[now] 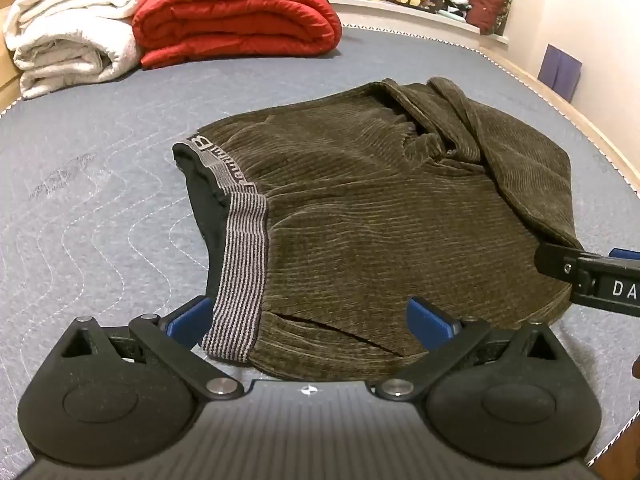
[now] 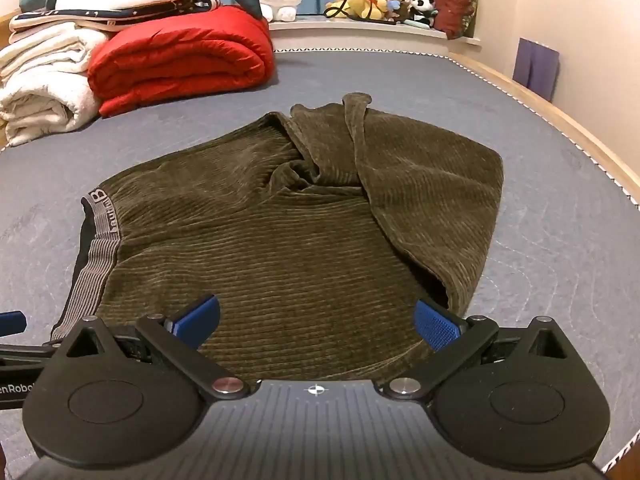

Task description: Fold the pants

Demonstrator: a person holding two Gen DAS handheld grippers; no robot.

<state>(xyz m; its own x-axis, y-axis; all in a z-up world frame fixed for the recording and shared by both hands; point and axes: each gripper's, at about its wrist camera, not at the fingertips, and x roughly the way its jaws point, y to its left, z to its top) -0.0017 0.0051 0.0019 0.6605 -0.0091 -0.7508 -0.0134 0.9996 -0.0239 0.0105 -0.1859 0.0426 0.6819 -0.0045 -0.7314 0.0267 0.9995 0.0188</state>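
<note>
The olive corduroy pants lay bunched on the bed, long axis running left to right, and both the left gripper and right gripper hovered fingers-apart, gripping nothing, at the near hem, the left nearest the striped waistband.

Both wrist cams low, close over mattress, facing headboard end, sharing pants (right cam further right)
</note>
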